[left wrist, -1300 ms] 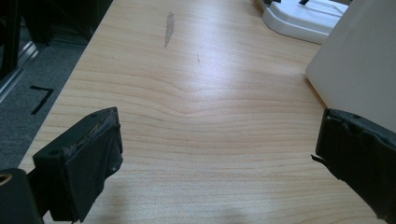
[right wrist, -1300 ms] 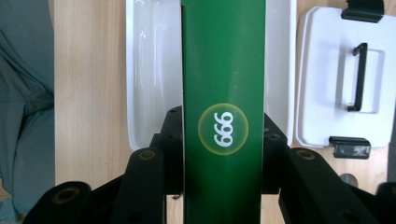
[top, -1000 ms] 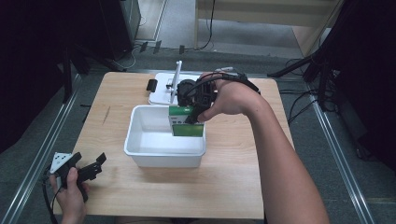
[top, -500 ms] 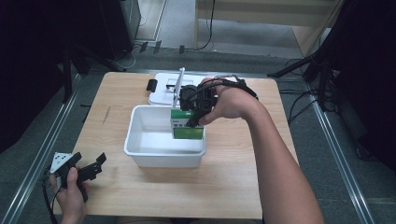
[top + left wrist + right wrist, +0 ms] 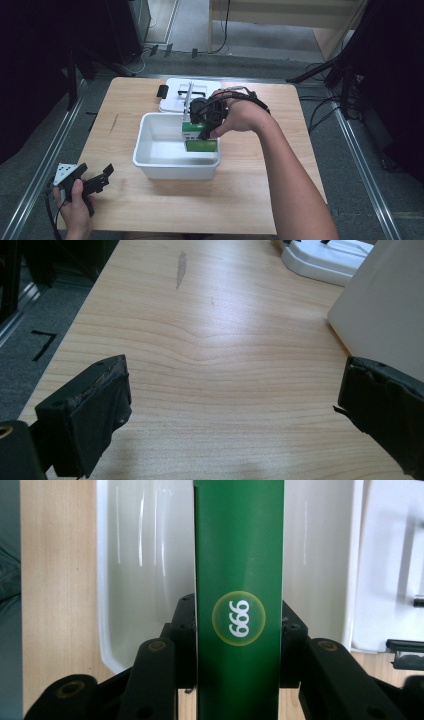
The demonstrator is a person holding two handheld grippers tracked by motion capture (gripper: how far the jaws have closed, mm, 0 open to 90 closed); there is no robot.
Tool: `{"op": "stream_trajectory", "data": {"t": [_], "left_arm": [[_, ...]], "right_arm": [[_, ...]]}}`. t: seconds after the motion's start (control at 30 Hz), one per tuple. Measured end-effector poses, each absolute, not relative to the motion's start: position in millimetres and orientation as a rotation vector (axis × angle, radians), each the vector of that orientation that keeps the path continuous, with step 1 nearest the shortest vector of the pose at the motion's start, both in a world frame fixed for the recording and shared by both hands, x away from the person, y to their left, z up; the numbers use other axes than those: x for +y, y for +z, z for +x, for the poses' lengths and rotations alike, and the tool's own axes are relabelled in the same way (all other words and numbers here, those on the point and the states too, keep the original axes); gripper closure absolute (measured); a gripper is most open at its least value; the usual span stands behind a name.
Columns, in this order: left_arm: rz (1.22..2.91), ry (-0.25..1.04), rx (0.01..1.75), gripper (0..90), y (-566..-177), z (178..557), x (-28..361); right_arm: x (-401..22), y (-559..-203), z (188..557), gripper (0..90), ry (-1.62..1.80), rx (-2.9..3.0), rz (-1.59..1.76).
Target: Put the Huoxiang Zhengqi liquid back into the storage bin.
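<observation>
Right hand-held gripper [image 5: 202, 131] holds a green box [image 5: 200, 140] inside the white bin [image 5: 150, 167].

The box, with "999" in a round mark on its narrow face, sits clamped between the jaws of the right hand-held gripper [image 5: 239, 630], which press on its two sides; it stands at the bin's right end, upright as far as the high view tells. The bin sits mid-counter [image 5: 240, 200], and its flat white lid [image 5: 172, 97] lies just behind it by the far edge. The left hand-held gripper [image 5: 90, 180] rests near the near-left corner, well apart from the bin, its jaws spread wide over bare wood [image 5: 210, 370] with nothing between them.
</observation>
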State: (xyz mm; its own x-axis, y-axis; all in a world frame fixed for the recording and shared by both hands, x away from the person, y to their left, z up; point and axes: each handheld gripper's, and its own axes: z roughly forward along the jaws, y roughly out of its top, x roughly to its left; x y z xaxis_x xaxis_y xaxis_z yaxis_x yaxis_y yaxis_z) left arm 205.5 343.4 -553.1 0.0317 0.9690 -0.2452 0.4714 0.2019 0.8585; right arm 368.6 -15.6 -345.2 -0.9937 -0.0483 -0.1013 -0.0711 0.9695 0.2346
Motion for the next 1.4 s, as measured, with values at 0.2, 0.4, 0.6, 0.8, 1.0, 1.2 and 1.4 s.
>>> {"op": "stream_trajectory", "data": {"t": [0.2,0.4,0.6,0.8,1.0,1.2,1.4], "left_arm": [[1.400,0.694,1.581,1.3,-553.1,205.7,343.6],[1.398,0.693,1.581,1.3,-553.1,205.7,343.7],[1.395,0.692,1.581,1.3,-553.2,205.8,343.8],[1.393,0.689,1.580,1.3,-553.3,205.8,344.0],[1.394,0.691,1.581,1.3,-553.2,205.7,343.8],[1.397,0.693,1.579,1.3,-553.2,205.7,343.9],[1.400,0.693,1.581,1.3,-553.0,205.6,343.8]], "right_arm": [[-14.4,-360.0,372.1,64.1,0.360,3.033,-0.101],[-12.8,-372.5,374.4,64.0,0.346,3.047,-0.094],[-11.2,-382.3,374.5,63.8,0.299,3.055,-0.084],[-11.5,-389.6,376.3,63.5,0.296,3.065,-0.069],[-12.5,-389.9,377.5,62.2,0.311,3.060,-0.041],[-15.7,-384.6,377.6,45.0,0.353,3.084,0.049],[-20.5,-371.8,379.7,32.8,0.419,3.053,0.201]]}}
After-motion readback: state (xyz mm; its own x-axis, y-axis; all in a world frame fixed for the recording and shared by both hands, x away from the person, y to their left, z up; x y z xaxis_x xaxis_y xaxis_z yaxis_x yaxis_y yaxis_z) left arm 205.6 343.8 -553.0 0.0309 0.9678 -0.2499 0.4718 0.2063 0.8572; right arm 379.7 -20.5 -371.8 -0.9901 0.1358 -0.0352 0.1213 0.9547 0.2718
